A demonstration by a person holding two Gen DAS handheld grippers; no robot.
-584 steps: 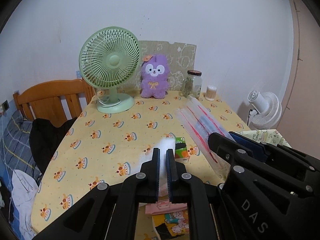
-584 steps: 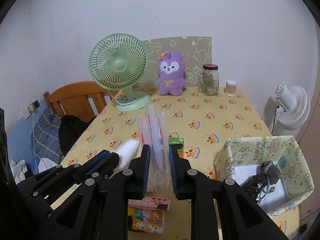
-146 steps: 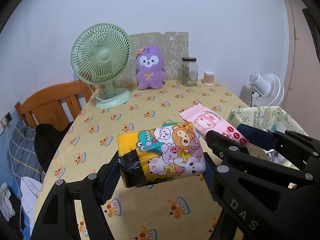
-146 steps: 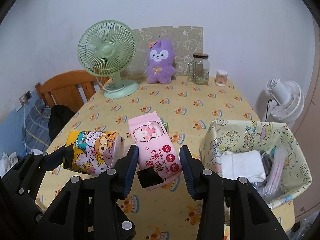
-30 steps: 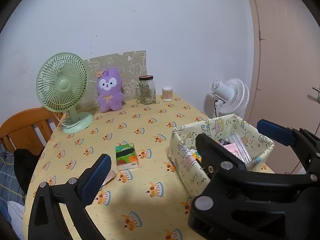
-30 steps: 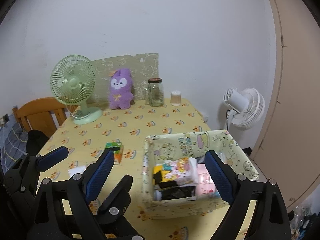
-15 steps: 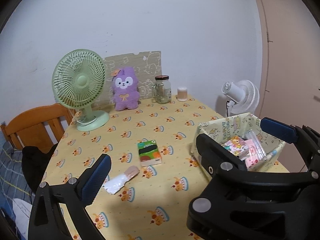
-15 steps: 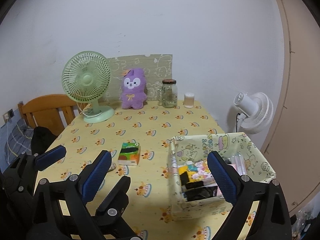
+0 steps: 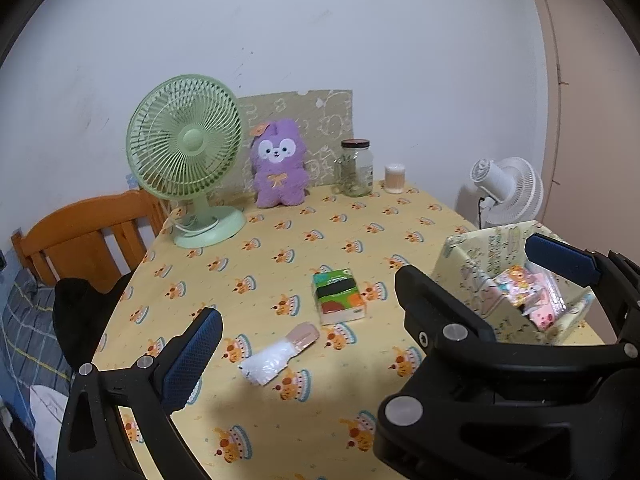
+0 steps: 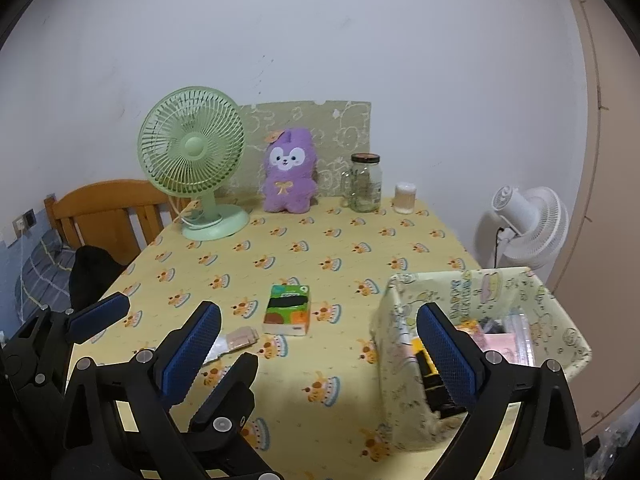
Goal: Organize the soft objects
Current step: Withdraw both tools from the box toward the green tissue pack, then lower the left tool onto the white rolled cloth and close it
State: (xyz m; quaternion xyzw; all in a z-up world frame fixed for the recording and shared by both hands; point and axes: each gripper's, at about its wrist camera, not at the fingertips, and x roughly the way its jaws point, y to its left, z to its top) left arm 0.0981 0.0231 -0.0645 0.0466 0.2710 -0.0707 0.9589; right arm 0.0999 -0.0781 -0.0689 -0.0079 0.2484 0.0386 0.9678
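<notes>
Lying flat: green tissue pack (image 10: 288, 309), long axis near-far (print unreadable) | white sachet (image 9: 280, 354) angled far-right | left gripper (image 9: 304, 334) spread wide, empty | right gripper (image 10: 318, 350) agape, empty

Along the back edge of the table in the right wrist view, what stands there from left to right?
Green desk fan → purple plush bunny → glass jar → small cotton swab container.

Plain white wall (image 9: 360, 32), wooden chair (image 9: 80, 236) left, white fan (image 10: 528, 224) right.
</notes>
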